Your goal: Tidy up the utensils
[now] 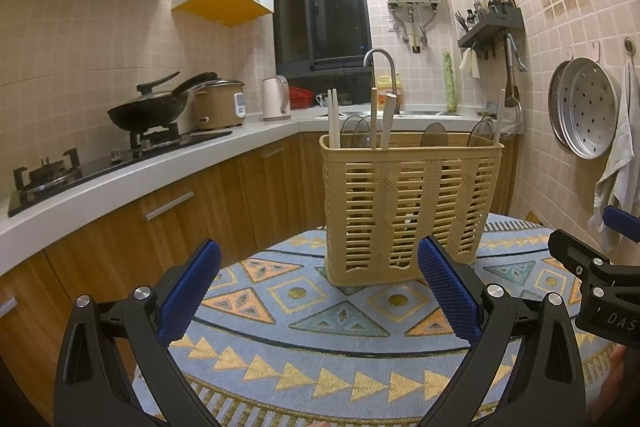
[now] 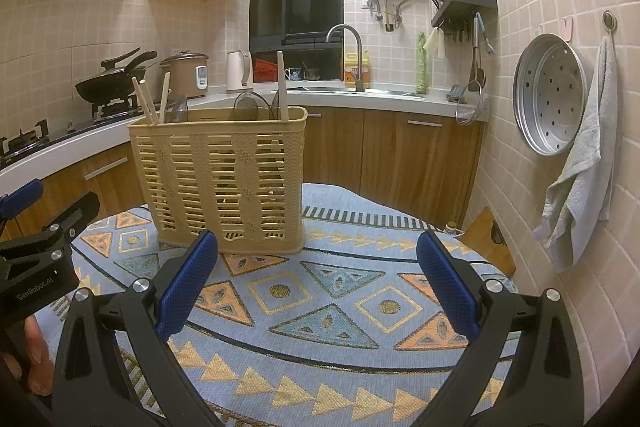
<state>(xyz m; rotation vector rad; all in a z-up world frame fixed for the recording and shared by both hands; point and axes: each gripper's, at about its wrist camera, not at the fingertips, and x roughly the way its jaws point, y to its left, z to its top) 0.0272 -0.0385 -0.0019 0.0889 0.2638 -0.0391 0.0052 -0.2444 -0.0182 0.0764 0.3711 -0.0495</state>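
A tan slatted utensil basket [image 1: 412, 207] stands upright on the patterned tablecloth [image 1: 320, 327]. It holds several pale chopsticks [image 1: 334, 119] and dark translucent spoons [image 1: 434, 135], all upright. My left gripper [image 1: 320, 291] is open and empty, just in front of the basket. In the right wrist view the basket [image 2: 220, 179] stands ahead to the left with chopsticks [image 2: 146, 103] and spoons [image 2: 246, 107] in it. My right gripper [image 2: 318, 287] is open and empty over the tablecloth [image 2: 340, 307], right of the basket. Each gripper shows at the edge of the other's view.
A white counter [image 1: 160, 163] with a stove and wok [image 1: 152, 107], rice cooker [image 1: 220, 103] and kettle runs along the left and back. A sink faucet [image 2: 352, 55] is behind. A steamer tray [image 2: 550, 95] and towel [image 2: 580, 167] hang on the right wall.
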